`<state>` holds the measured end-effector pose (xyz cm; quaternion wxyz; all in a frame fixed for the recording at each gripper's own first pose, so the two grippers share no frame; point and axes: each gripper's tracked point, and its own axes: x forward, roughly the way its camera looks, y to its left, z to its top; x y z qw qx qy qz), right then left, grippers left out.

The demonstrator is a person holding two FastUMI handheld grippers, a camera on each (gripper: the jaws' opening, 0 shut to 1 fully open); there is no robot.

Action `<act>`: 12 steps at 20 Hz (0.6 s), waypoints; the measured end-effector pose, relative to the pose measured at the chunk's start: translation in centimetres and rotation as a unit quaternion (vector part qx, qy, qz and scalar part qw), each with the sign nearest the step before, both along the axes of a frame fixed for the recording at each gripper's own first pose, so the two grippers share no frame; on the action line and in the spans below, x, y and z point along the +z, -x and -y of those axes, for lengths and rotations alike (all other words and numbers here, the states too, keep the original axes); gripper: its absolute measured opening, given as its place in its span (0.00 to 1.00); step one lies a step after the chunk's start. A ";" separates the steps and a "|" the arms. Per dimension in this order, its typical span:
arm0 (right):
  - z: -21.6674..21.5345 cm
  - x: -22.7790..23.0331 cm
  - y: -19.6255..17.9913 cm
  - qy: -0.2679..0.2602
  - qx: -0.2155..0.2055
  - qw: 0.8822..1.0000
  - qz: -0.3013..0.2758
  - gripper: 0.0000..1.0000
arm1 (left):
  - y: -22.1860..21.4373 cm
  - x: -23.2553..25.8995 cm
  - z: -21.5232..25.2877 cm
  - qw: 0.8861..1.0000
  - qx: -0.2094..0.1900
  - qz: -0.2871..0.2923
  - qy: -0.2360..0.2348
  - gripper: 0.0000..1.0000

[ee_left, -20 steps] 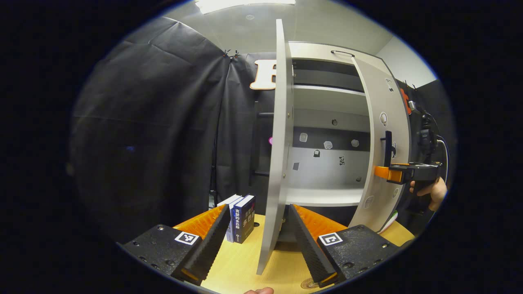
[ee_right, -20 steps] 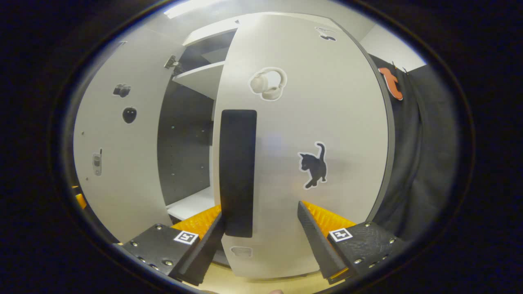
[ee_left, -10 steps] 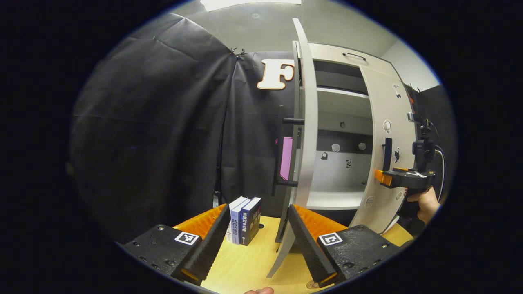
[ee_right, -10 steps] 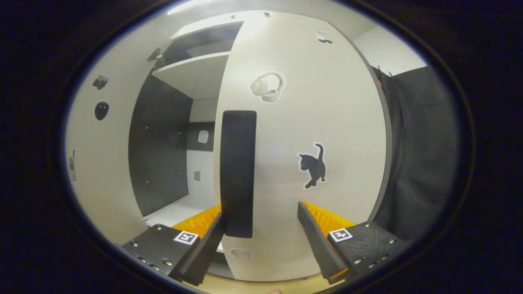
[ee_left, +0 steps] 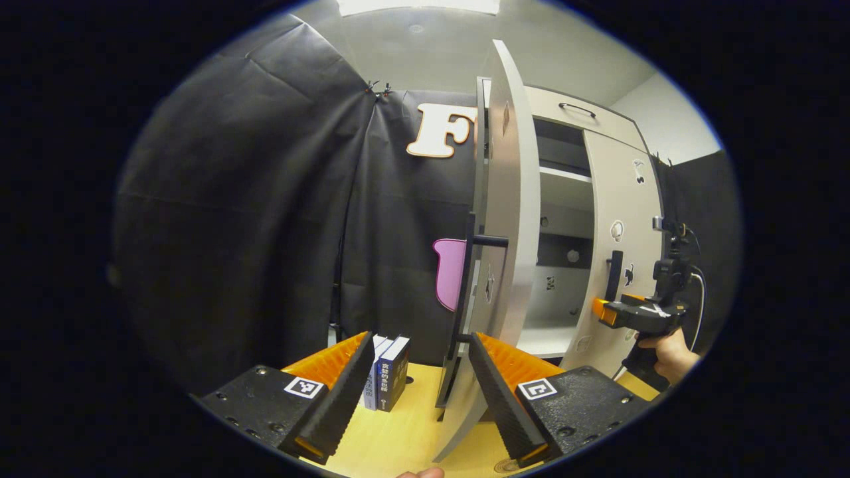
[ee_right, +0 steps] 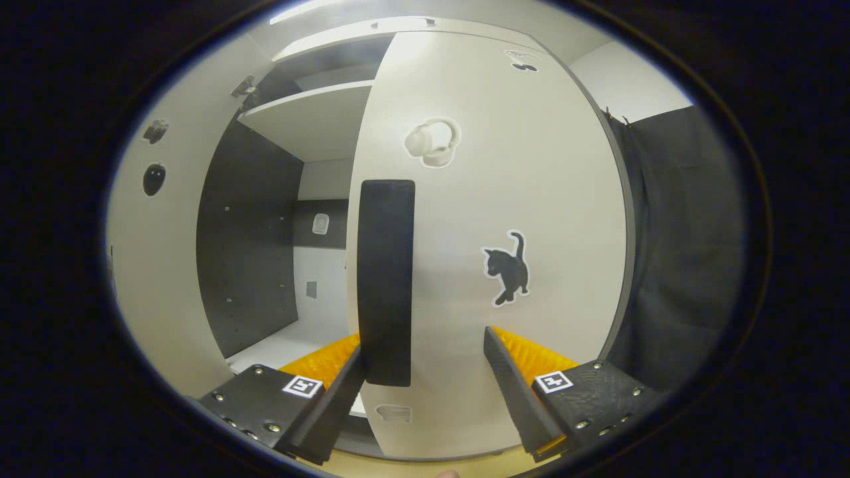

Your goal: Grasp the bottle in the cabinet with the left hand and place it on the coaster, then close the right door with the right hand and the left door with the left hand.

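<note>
Both cabinet doors stand ajar. At centre frame of the right gripper view, the right gripper [ee_right: 425, 378] – fingers spread – fronts the right door [ee_right: 531, 199] beside its black handle [ee_right: 386, 279]. In the left gripper view, the left gripper [ee_left: 417, 392], likewise spread, flanks the left door [ee_left: 508, 265]; books [ee_left: 388, 372] sit lower centre.

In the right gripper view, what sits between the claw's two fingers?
In the right gripper view, the right door's black handle stands upright between the right claw's open fingers, close against the left finger.
</note>
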<state>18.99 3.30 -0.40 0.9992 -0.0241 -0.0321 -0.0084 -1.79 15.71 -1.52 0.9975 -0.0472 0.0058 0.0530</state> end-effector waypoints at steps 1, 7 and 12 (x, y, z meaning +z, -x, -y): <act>0.0 0.0 0.0 0.000 0.000 1.000 0.000 1.00 | -0.2 0.0 -0.1 1.000 -0.006 0.000 0.001 0.86; -0.2 0.0 0.4 -0.028 0.013 0.999 -0.017 0.97 | -1.4 -0.5 -0.1 0.999 -0.034 -0.003 -0.019 0.91; 0.2 0.1 3.1 -0.031 0.026 0.999 -0.017 1.00 | -1.6 -0.1 0.5 0.998 -0.058 -0.007 0.000 0.90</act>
